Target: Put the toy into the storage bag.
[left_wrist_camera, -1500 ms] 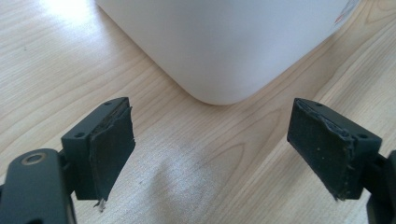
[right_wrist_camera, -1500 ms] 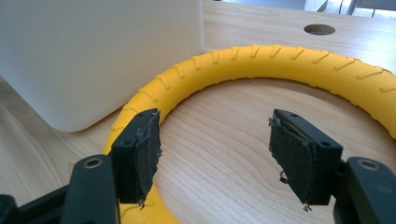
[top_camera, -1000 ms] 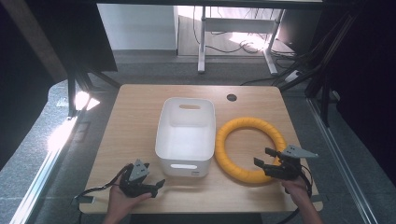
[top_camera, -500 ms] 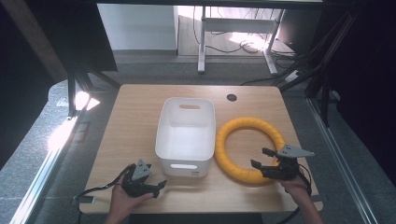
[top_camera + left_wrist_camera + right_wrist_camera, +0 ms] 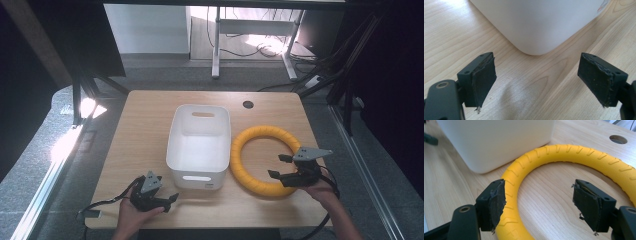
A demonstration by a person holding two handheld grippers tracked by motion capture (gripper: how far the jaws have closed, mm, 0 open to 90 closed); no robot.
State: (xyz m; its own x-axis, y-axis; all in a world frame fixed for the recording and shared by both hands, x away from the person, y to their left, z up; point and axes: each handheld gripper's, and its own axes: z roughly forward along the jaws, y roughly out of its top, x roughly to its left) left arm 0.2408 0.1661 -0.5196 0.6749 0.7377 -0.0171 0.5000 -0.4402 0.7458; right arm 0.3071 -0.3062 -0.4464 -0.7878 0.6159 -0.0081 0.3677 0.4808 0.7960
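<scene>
High view: we found the yellow ring (image 5: 261, 160) flat on the wooden table (image 5: 145, 125), just right of the white bin (image 5: 200, 145). Our right gripper (image 5: 280, 166) hovered over the ring's near right arc, jaws spread and having just narrowed slightly, nothing clamped. Our left gripper (image 5: 170, 200) sat beside the bin's near corner, jaws apart, empty.

yellow ring (image 5: 260, 157) | ribbed foam, whole | flat on table | touching white bin's (image 5: 200, 145) right side

On the table (image 5: 145, 130), the ring (image 5: 260, 155) lies just right of the bin (image 5: 200, 150), a hole (image 5: 248, 104) behind it.
</scene>
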